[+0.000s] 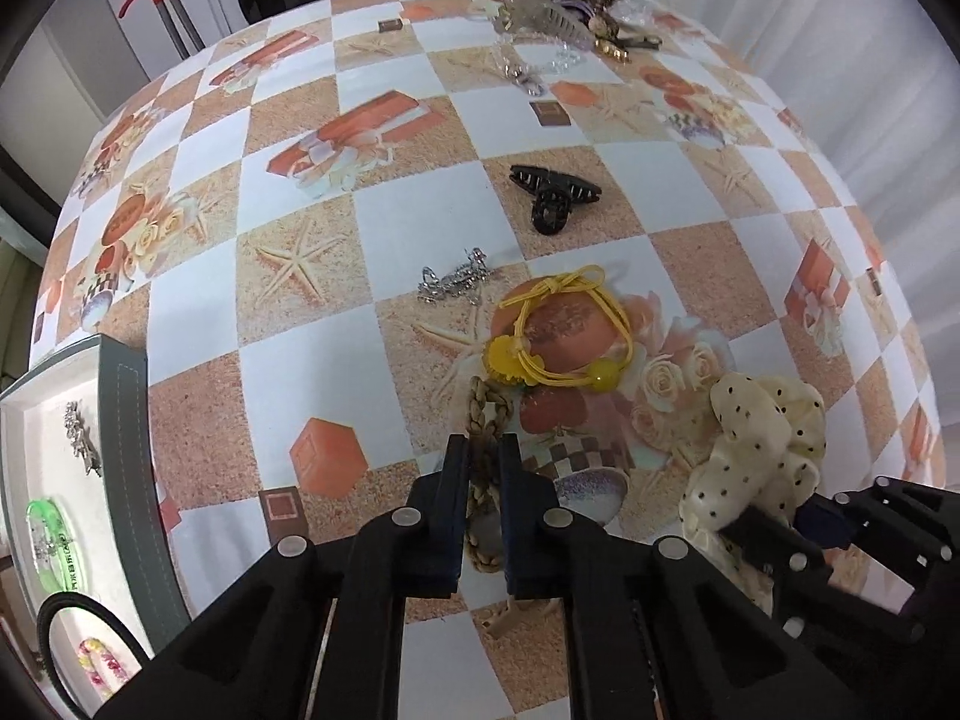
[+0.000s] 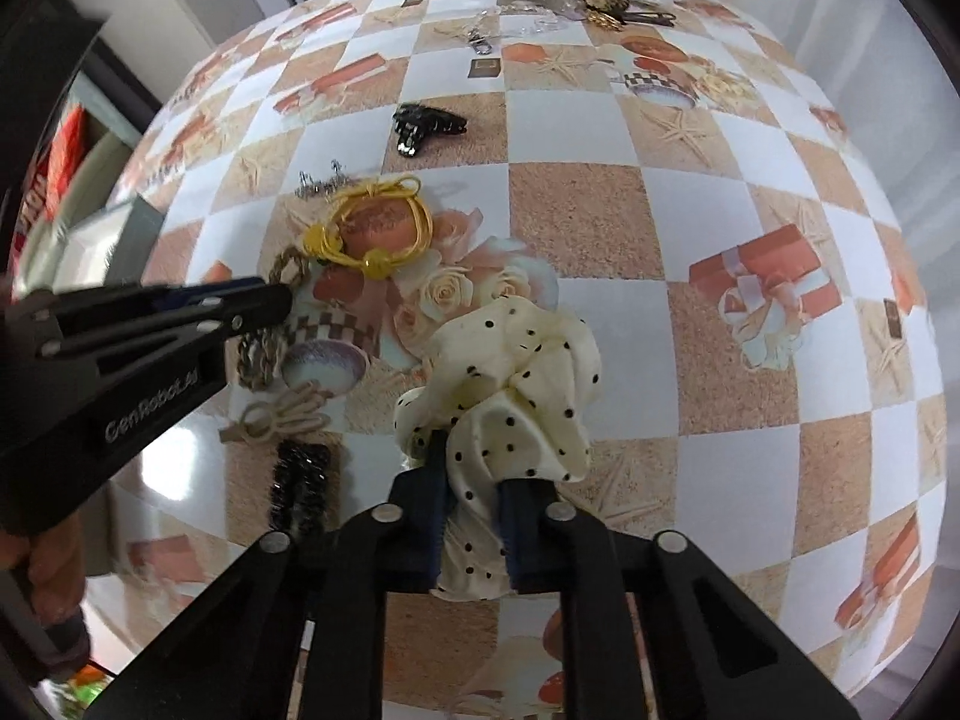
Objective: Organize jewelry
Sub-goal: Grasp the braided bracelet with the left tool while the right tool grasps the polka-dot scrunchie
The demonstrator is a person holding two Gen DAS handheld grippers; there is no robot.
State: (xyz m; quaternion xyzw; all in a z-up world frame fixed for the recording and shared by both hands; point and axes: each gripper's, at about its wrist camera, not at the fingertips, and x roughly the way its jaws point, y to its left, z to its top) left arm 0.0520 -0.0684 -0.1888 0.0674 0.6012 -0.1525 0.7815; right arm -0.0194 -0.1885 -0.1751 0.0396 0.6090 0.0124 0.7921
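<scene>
A braided tan hair band (image 1: 487, 408) lies on the checkered tablecloth (image 1: 420, 90), and my left gripper (image 1: 483, 456) is shut on its near half. In the right wrist view the same left gripper (image 2: 283, 303) comes in from the left over the band (image 2: 263, 354). My right gripper (image 2: 474, 483) is shut on a cream polka-dot scrunchie (image 2: 510, 384), with the fabric bunched between its pads. The left wrist view shows the scrunchie (image 1: 762, 432) at the lower right, with the right gripper (image 1: 780, 521) on it.
A grey-rimmed tray (image 1: 129, 450) at the left edge holds a green bangle (image 1: 54, 546) and other pieces. A yellow hair tie (image 1: 558, 336), silver clip (image 1: 453, 283), black claw clip (image 1: 552, 195), beige bow tie (image 2: 279, 420) and black beaded clip (image 2: 300, 486) lie nearby. A pile of accessories (image 1: 576, 12) sits far back.
</scene>
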